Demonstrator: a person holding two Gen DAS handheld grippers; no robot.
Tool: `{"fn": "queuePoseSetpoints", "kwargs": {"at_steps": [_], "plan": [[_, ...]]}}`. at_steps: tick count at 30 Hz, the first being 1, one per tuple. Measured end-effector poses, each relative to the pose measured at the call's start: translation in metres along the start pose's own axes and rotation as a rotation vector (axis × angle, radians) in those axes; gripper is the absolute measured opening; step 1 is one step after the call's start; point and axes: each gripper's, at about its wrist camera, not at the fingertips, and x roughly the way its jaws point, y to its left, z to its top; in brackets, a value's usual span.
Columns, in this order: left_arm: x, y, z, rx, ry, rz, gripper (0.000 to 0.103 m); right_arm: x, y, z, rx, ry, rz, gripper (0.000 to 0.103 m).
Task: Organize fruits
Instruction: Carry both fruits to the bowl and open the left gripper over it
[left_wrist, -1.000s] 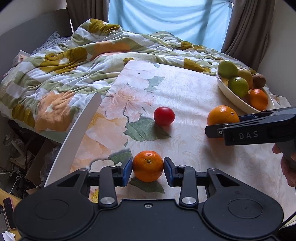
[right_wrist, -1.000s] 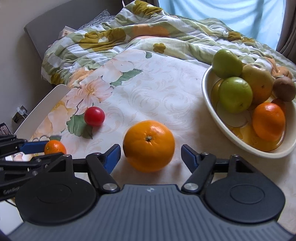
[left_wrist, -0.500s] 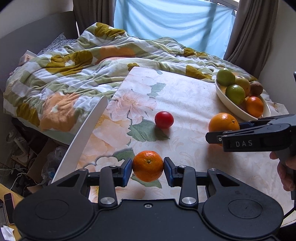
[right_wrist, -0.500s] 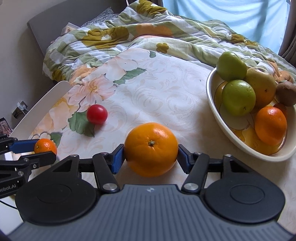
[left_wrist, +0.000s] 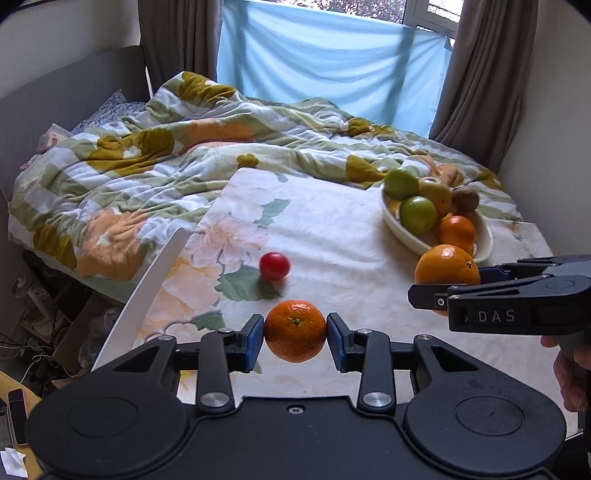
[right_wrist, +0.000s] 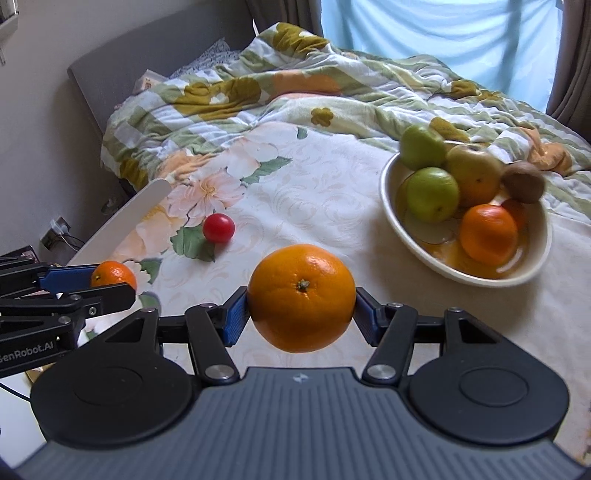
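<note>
My left gripper (left_wrist: 295, 338) is shut on a small mandarin (left_wrist: 295, 330) and holds it above the floral tablecloth. My right gripper (right_wrist: 301, 314) is shut on a large orange (right_wrist: 301, 297), also lifted off the cloth; the orange shows in the left wrist view (left_wrist: 445, 269) too. A small red tomato (left_wrist: 274, 265) lies on the cloth ahead of the left gripper. A cream bowl (right_wrist: 413, 243) at the right holds green apples, a yellowish apple, a kiwi and an orange.
A white chair back (left_wrist: 147, 291) rises along the table's left edge. A bed with a rumpled floral duvet (left_wrist: 166, 166) lies beyond the table. Curtains and a window stand at the back.
My right gripper closed on the large orange and lifted it. My left gripper rose with the mandarin held in it.
</note>
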Motion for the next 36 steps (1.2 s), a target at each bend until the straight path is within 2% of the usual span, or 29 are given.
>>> {"fn": "queuePoseSetpoints", "kwargs": {"at_steps": [9, 17, 27, 36], "plan": [[-0.020, -0.049, 0.018, 0.042, -0.050, -0.059, 0.041, -0.059, -0.032, -0.009, 0.052, -0.055, -0.035, 0.075], [-0.011, -0.090, 0.041, 0.105, -0.064, -0.145, 0.041, -0.092, -0.070, -0.012, 0.094, -0.092, -0.111, 0.075], [0.043, -0.126, 0.081, 0.186, -0.029, -0.237, 0.041, -0.101, -0.117, -0.003, 0.180, -0.118, -0.200, 0.075], [0.112, -0.145, 0.100, 0.247, 0.061, -0.259, 0.041, -0.079, -0.152, 0.009, 0.264, -0.103, -0.241, 0.075]]}}
